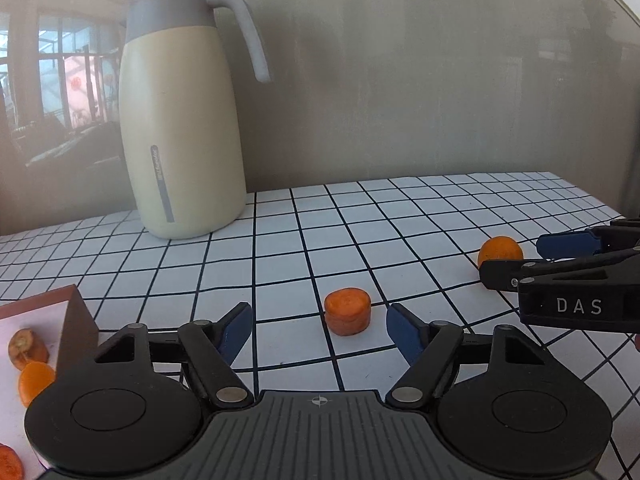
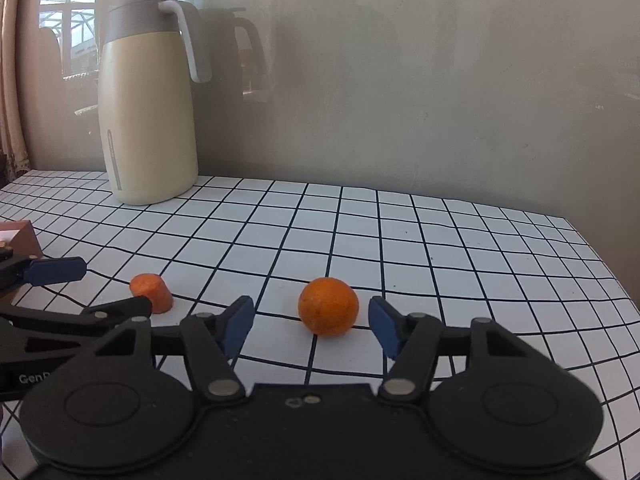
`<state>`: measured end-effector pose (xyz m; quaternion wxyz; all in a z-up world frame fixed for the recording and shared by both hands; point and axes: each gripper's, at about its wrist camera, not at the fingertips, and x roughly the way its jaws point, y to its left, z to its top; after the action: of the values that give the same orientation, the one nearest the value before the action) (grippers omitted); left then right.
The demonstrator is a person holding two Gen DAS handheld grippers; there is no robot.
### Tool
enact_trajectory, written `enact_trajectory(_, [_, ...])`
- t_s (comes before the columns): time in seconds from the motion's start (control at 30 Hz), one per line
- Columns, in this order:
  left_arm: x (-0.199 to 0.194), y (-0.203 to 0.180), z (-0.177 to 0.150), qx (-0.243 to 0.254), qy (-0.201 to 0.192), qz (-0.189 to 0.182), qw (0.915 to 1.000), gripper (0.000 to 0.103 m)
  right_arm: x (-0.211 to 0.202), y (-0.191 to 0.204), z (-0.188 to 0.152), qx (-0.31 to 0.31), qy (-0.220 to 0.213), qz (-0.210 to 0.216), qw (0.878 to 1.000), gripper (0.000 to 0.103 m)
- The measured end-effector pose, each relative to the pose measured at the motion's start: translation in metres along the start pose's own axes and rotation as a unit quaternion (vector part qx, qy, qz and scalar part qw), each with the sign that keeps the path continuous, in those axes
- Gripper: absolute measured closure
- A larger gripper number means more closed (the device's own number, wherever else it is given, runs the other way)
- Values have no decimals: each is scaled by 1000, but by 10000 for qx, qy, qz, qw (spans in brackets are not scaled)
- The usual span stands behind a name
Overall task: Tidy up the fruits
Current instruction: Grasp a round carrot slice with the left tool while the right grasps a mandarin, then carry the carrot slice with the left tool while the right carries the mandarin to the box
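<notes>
Left wrist view
Tray: nearby, at the table's left edge, we see a brown-rimmed tray point(image 1: 76, 300) with a white floor; carrot pieces point(image 1: 28, 350) lie in it, partly cut off by the frame.
Left gripper: our left gripper point(image 1: 319, 330) points down at the table, jaws apart, gripping nothing; a carrot chunk point(image 1: 347, 312) stands on the checked cloth point(image 1: 280, 248) between and just ahead of its blue fingertips, touching neither.
Right gripper: we see it point(image 1: 516, 258) entering from the right edge, its fingers either side of an orange round piece point(image 1: 500, 251); contact is unclear from here.
Surroundings: a cream jug point(image 1: 182, 120) with a grey lid stands near the table's far left corner, well apart from the carrot.

Right wrist view
Right gripper: our right gripper point(image 2: 311, 328) is unclenched, the orange round piece point(image 2: 328, 306) between its pads with gaps on both sides.
Left gripper: it point(image 2: 104, 288) reaches in from the left, flanking the carrot chunk point(image 2: 152, 292).
Surroundings: the jug point(image 2: 148, 120) stands far left by the wall.
</notes>
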<state>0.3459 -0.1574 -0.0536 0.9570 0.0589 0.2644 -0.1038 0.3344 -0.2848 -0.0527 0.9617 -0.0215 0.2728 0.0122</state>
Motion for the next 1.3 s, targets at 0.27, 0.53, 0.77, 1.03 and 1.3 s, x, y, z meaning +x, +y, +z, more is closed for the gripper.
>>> enact_trajectory(0.27, [17, -3, 5, -144, 156, -9, 9998, 37, 16, -4, 3, 146, 92, 132, 9998, 60])
enact_trajectory(0.53, [22, -12, 6, 123, 233, 105, 9996, 53, 18, -10, 1, 228, 92, 54, 9997, 64])
enact_trajectory(0.77, [25, -13, 7, 164, 339, -54, 9993, 73, 23, -13, 0, 333, 176, 141, 9992, 74])
enact_trajectory(1.03, [15, -12, 4, 89, 192, -116, 9997, 73, 8, -19, 0, 399, 75, 74, 9991, 74])
enact_trajectory(1.3, [-39, -12, 6, 89, -139, -264, 9995, 73, -35, -28, 6, 567, -250, 26, 9981, 74])
